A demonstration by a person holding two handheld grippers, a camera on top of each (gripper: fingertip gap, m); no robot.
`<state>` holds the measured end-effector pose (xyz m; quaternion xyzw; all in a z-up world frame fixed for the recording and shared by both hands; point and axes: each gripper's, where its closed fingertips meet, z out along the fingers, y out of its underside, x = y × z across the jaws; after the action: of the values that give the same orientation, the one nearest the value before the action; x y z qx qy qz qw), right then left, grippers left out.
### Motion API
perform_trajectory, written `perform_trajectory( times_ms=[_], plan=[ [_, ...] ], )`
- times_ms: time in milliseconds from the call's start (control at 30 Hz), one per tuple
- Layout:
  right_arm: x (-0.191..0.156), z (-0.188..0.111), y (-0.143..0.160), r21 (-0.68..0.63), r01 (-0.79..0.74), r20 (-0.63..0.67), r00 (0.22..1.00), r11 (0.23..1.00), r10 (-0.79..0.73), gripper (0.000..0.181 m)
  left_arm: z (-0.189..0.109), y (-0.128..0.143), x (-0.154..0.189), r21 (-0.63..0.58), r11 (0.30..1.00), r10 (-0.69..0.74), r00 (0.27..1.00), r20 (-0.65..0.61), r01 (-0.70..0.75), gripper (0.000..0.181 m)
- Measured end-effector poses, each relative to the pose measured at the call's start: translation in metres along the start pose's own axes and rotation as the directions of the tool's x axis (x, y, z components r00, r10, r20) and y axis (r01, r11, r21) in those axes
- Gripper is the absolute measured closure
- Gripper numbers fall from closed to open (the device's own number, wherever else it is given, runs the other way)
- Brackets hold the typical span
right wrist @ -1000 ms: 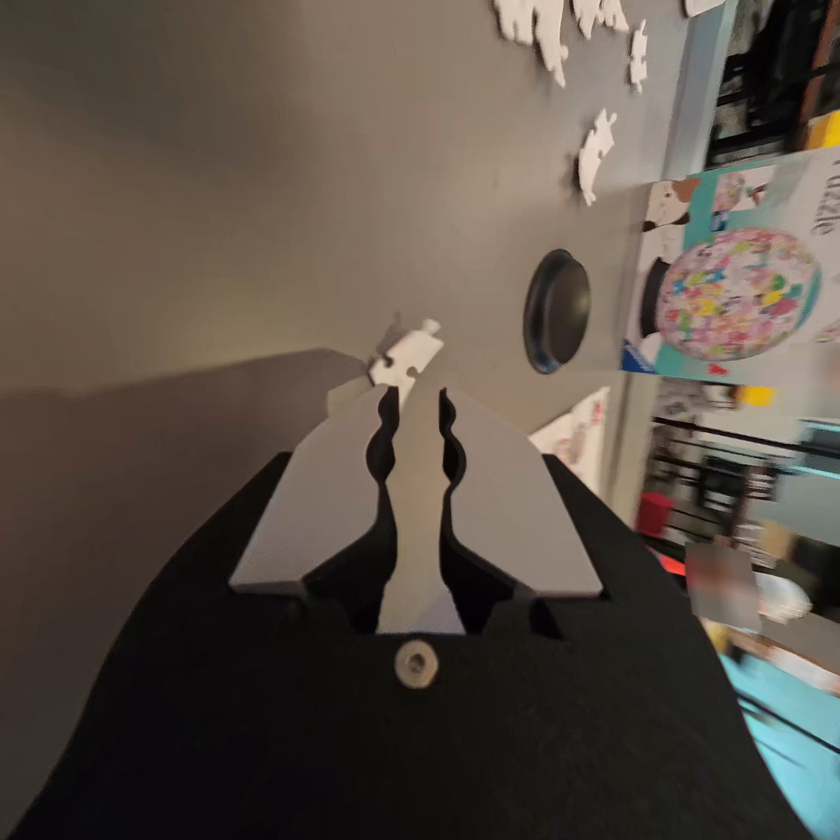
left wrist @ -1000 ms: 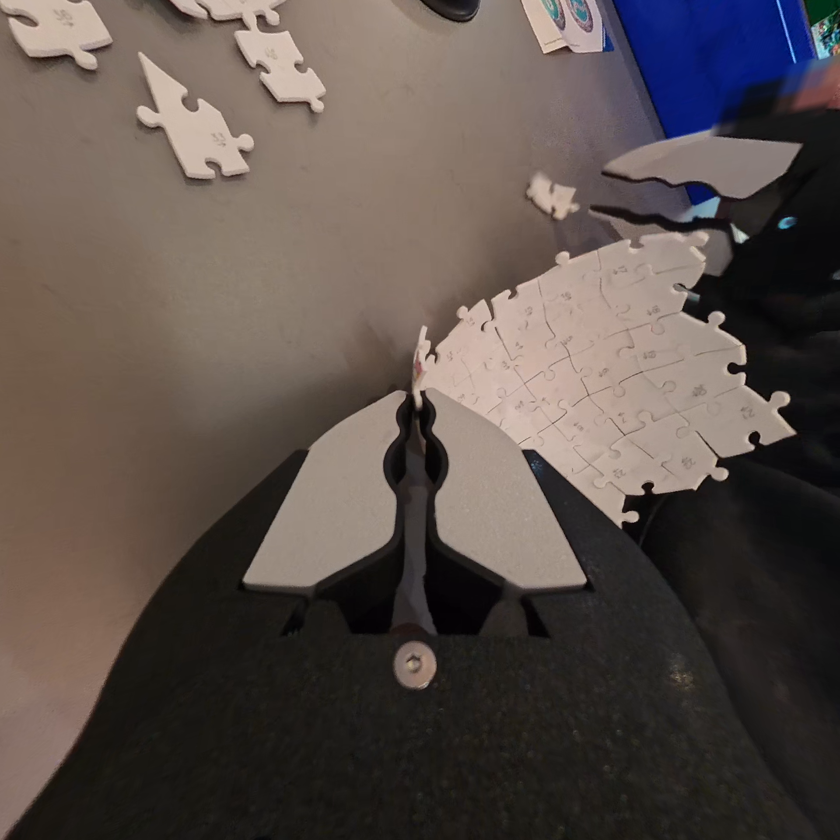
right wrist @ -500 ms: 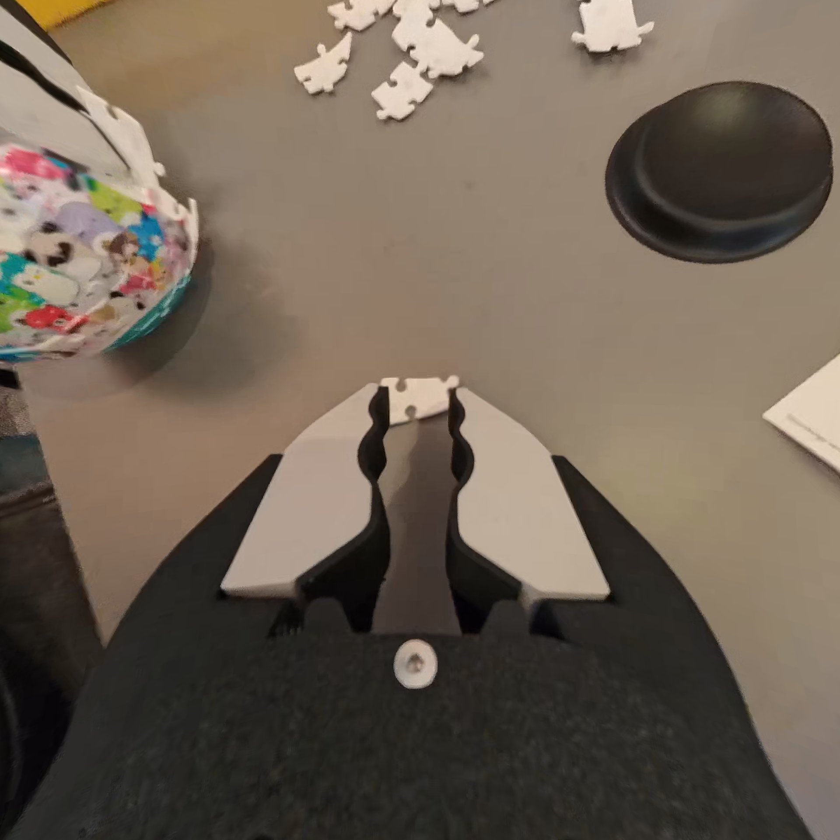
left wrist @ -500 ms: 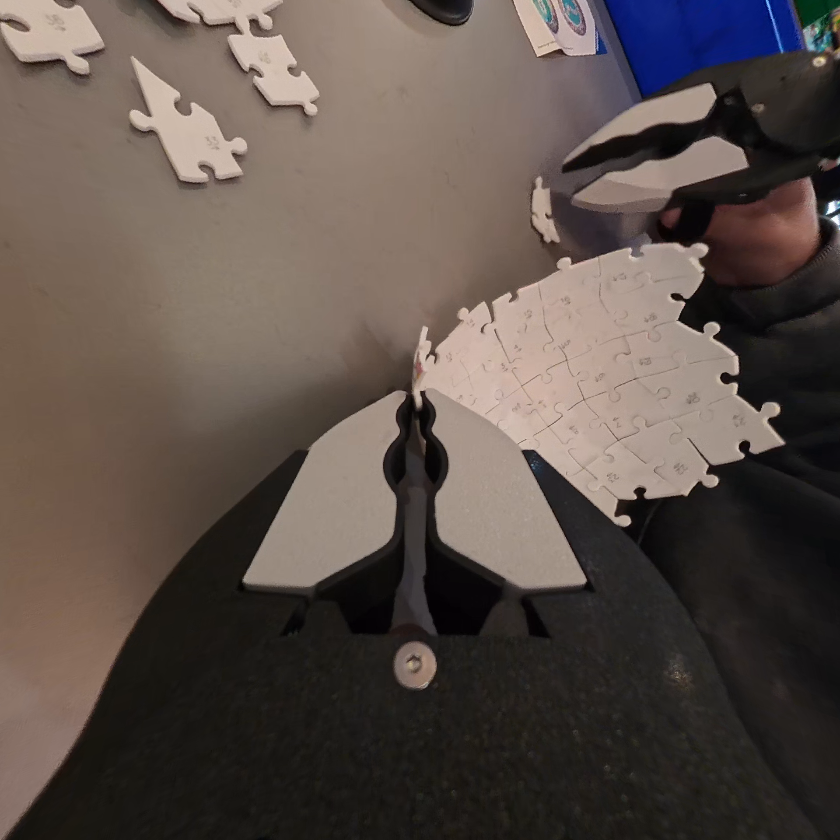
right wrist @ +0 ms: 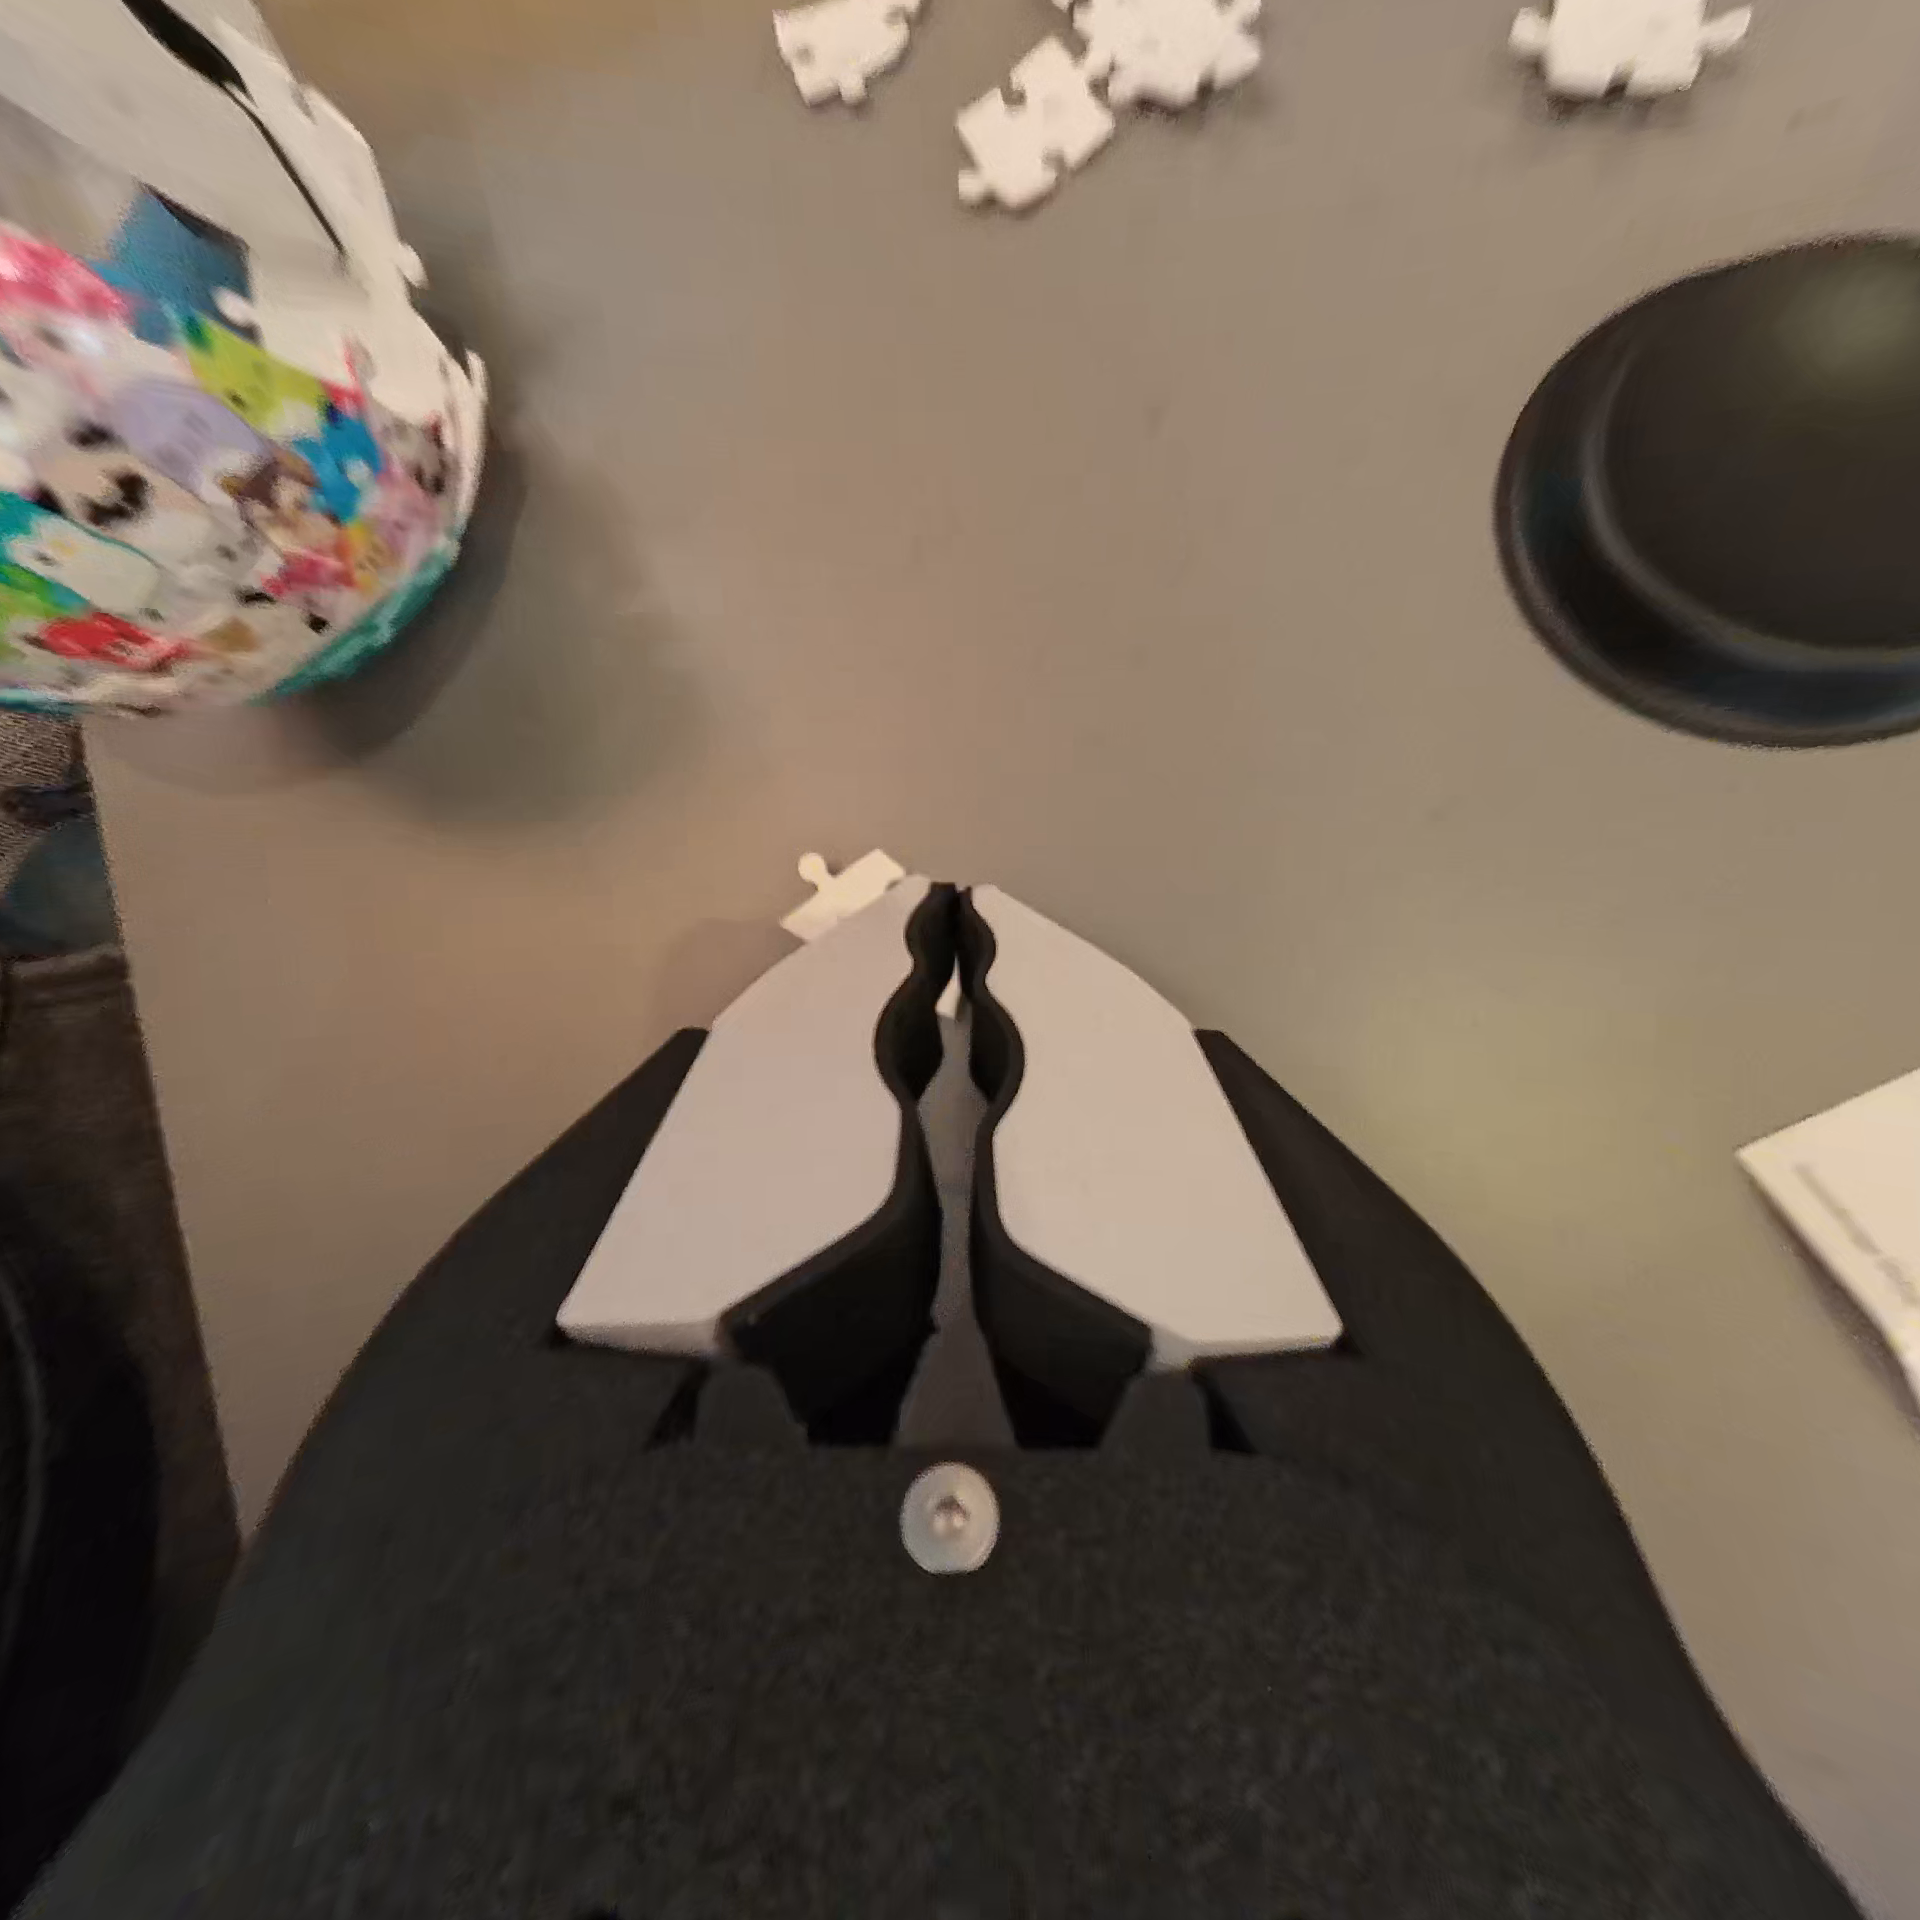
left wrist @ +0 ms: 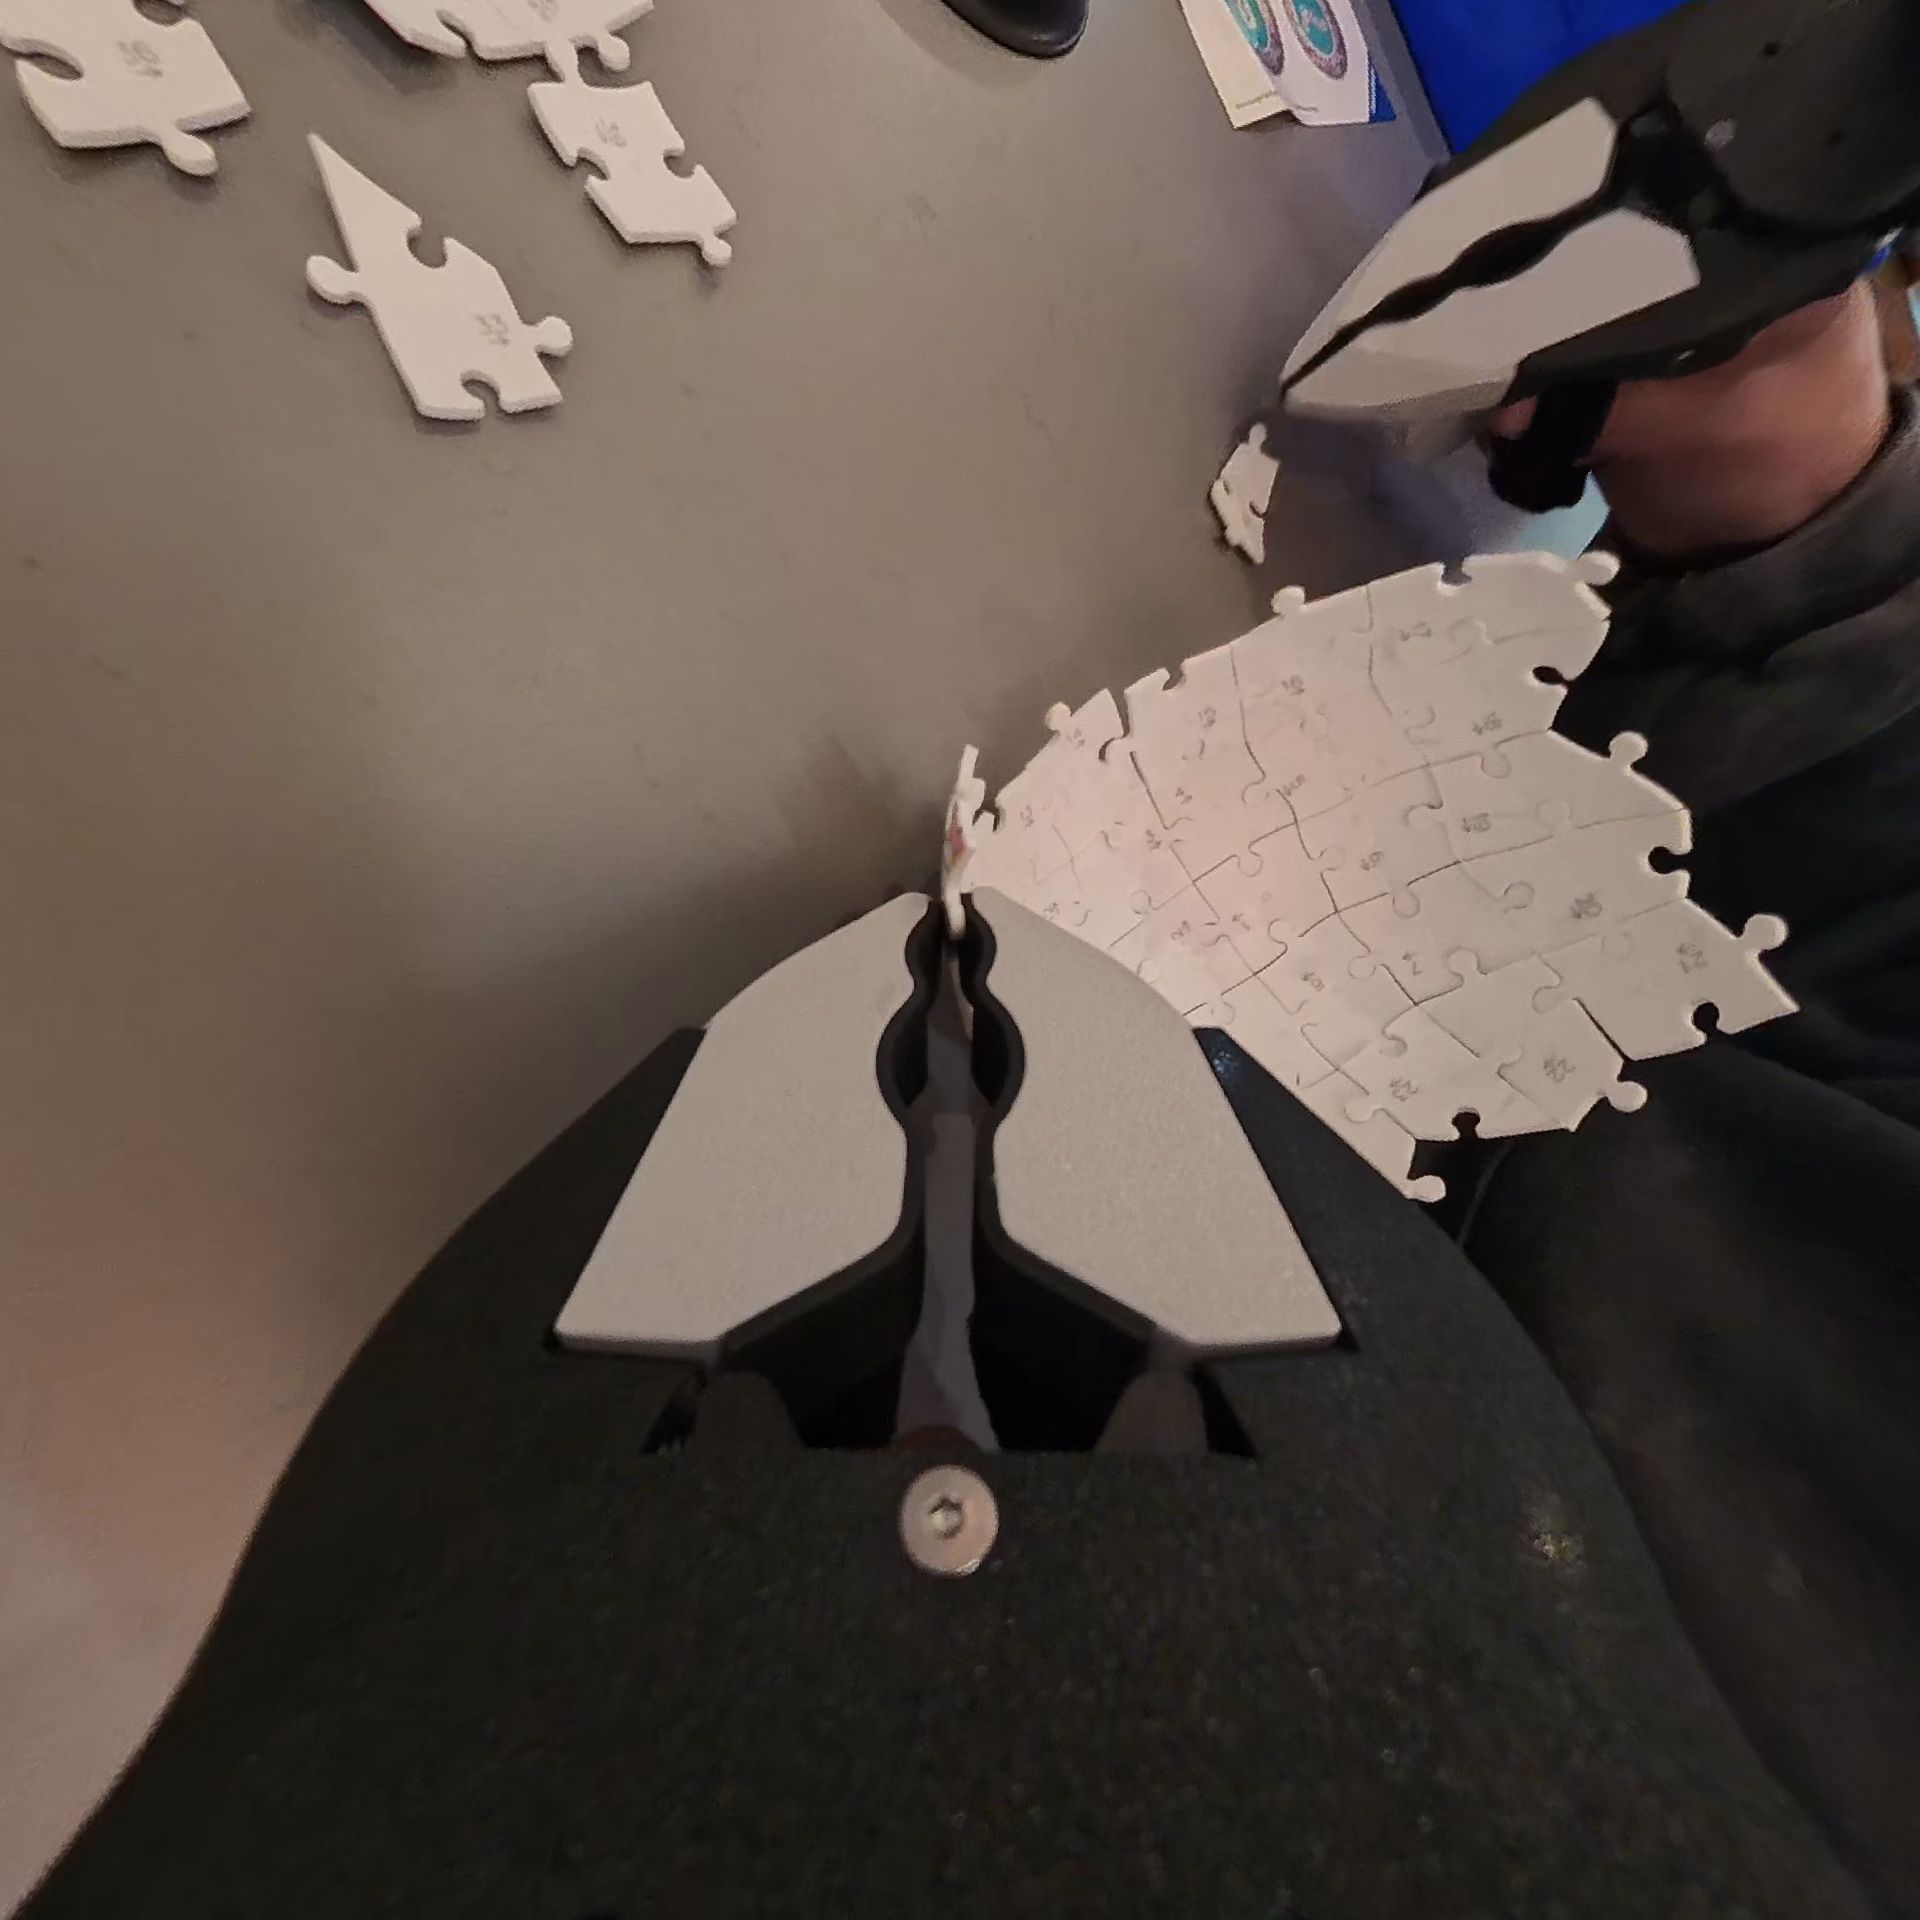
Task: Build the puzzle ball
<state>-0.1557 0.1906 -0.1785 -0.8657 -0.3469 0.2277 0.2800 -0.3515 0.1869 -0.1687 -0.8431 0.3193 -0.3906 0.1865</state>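
Note:
My left gripper (left wrist: 956, 914) is shut on the edge of the half-built puzzle ball shell (left wrist: 1403, 883). The shell's white numbered inside curves off to the right. Its colourful outside shows at the left of the right wrist view (right wrist: 187, 499). My right gripper (right wrist: 954, 891) is shut low over the grey table (right wrist: 1039, 623) on a small white puzzle piece (right wrist: 836, 896) that sticks out left of its tips. In the left wrist view that gripper (left wrist: 1288, 390) is at the upper right, with the piece (left wrist: 1242, 504) at its tip.
Several loose white pieces lie at the far side of the table (left wrist: 436, 301) (right wrist: 1039, 135). A black round stand (right wrist: 1745, 488) sits at the right, with a paper leaflet (right wrist: 1849, 1226) nearer. A person's hand and dark sleeve (left wrist: 1714, 644) are behind the shell. Left tips to right tips: about 20 cm.
My right gripper swung round to the lone piece, came down on it and closed from open. My left gripper kept holding the shell almost still.

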Motion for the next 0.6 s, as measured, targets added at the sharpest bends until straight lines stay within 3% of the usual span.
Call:
perform_trajectory(
  times_ms=[200, 267, 300, 400, 500, 600],
  plan=[
    [-0.004, -0.026, -0.031, -0.017, 0.177, 0.008, 0.984, 0.984, -0.177, 0.181, 0.0, 0.0, 0.001, 0.001, 1.0, 0.007, 1.0, -0.001, -0.007, 0.18],
    [-0.002, -0.027, -0.021, -0.073, 0.122, 0.049, 0.992, 0.99, -0.118, 0.18, -0.001, 0.0, 0.001, 0.002, 1.0, 0.007, 1.0, -0.001, -0.007, 0.18],
    [-0.001, -0.024, -0.011, -0.124, 0.073, 0.097, 0.993, 0.99, -0.061, 0.163, -0.001, 0.0, 0.001, 0.002, 1.0, 0.008, 1.0, 0.0, -0.008, 0.18],
    [0.005, -0.012, 0.008, -0.167, -0.012, 0.168, 0.985, 0.986, 0.04, 0.161, -0.001, -0.001, 0.002, 0.002, 1.0, 0.011, 1.0, 0.0, -0.011, 0.18],
    [0.006, 0.0, 0.006, -0.142, -0.007, 0.18, 0.983, 0.99, 0.032, 0.158, 0.0, -0.001, 0.002, 0.001, 1.0, 0.008, 1.0, -0.001, -0.008, 0.18],
    [0.002, 0.01, 0.009, -0.178, 0.092, 0.147, 0.987, 0.98, -0.066, 0.159, -0.001, -0.001, 0.002, 0.002, 1.0, 0.011, 1.0, 0.0, -0.011, 0.18]
  ],
)
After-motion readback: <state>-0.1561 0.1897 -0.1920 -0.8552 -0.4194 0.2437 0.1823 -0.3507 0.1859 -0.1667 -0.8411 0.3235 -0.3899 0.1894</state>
